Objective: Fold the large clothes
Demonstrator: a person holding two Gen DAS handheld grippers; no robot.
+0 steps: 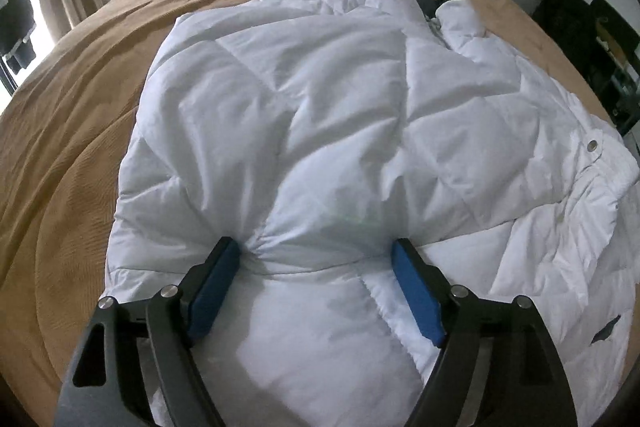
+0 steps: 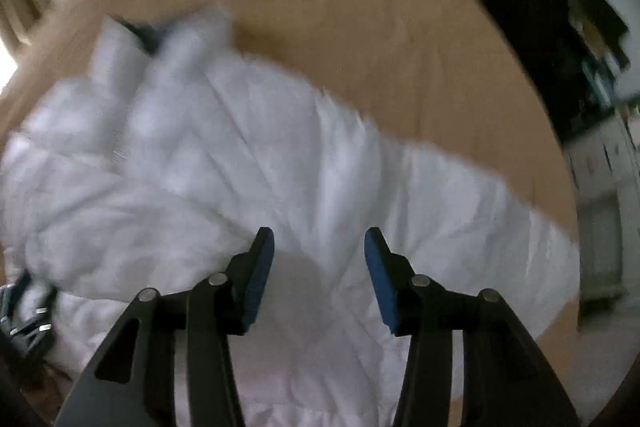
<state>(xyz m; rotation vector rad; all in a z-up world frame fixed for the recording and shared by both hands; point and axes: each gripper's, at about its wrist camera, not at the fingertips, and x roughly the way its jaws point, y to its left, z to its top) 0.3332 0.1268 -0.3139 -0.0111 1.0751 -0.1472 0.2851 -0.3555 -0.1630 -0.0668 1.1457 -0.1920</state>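
Left wrist view: the white puffer jacket [image 1: 320,107] is spread on the tan bedcover [image 1: 80,107]. The left gripper [image 1: 318,251] is spread wide, with bunched quilting pressed between its pads. The right gripper [image 2: 319,239] is held apart above the fabric, gripping nothing. A firm pinch on a seam should be taken before lifting, since padded fabric probably slips.

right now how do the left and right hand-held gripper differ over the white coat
The left hand-held gripper is spread wide with puffy fabric of the white coat bunched between its fingers; the right hand-held gripper is open more narrowly, with nothing pinched. The left view is sharp, the right blurred. Both have blue pads and point at the coat on the tan bedspread.
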